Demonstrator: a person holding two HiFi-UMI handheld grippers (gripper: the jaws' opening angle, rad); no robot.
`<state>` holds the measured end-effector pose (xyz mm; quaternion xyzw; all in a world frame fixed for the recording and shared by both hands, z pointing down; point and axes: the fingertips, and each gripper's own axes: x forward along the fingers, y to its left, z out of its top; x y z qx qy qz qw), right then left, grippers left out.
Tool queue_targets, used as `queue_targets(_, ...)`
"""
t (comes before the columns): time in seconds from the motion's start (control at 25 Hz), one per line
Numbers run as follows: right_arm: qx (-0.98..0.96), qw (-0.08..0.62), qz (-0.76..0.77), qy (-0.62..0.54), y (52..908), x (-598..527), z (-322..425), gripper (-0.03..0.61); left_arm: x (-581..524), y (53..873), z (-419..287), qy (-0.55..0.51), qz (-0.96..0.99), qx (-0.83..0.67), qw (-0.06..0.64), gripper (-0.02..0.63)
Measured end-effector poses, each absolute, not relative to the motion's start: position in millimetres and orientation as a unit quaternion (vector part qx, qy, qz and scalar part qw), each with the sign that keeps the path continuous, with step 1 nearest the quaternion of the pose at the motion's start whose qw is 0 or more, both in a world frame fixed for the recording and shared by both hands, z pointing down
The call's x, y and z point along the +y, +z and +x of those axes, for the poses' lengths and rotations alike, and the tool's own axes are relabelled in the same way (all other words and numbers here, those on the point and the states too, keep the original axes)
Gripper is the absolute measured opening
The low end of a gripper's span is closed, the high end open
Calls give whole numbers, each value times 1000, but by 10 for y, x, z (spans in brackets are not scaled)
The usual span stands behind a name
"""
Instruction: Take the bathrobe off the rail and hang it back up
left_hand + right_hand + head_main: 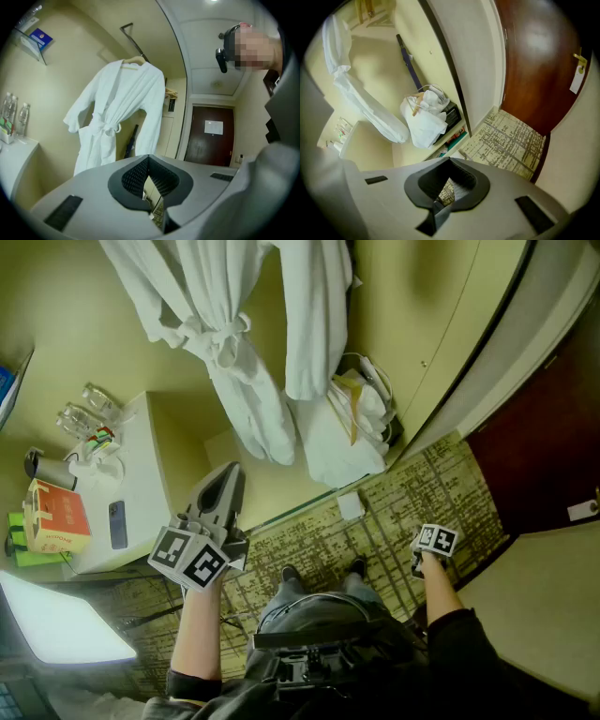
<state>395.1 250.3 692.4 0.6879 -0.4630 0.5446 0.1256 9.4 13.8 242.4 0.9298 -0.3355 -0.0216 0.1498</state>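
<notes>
Bathrobe hangs by its hanger from the rail, well apart from both empty, closed-jawed grippers, seemingly before any reach: left gripper aimed level at it, right gripper drooped toward the carpet.

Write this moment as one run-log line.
bathrobe: hanging, untouched | left gripper: shut, empty, facing bathrobe | right gripper: shut, empty, angled floorward

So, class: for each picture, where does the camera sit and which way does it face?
Head view: on the person's head, facing steeply down; both forearms, legs, left gripper and right gripper show.
Left gripper view: on the left gripper, facing level at the bathrobe; the person's head shows.
Right gripper view: on the right gripper, tilted down at carpet and white bag; no body shows.
Shared: both gripper views show the door.
</notes>
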Motion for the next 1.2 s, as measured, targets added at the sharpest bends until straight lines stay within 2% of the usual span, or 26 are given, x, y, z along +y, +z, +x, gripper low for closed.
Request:
queue_targets(0.28,-539,141,677,481,6530,1754,3592,25,88,2570,-325,5,917,-379,126,2)
queue_targets(0.52,-633,156,646,398,5946,963,2986,25,59,2681,-876,15,896,-429,115,2)
queue_targets(0.92,-770,125,560,279,4737,-40,1781,25,80,2821,-1631,24,853,-508,115,2)
queue_targets(1.2,-839,115,514,134,3795,-316,971,25,84,2907,-2080,42,822,-559,100,2)
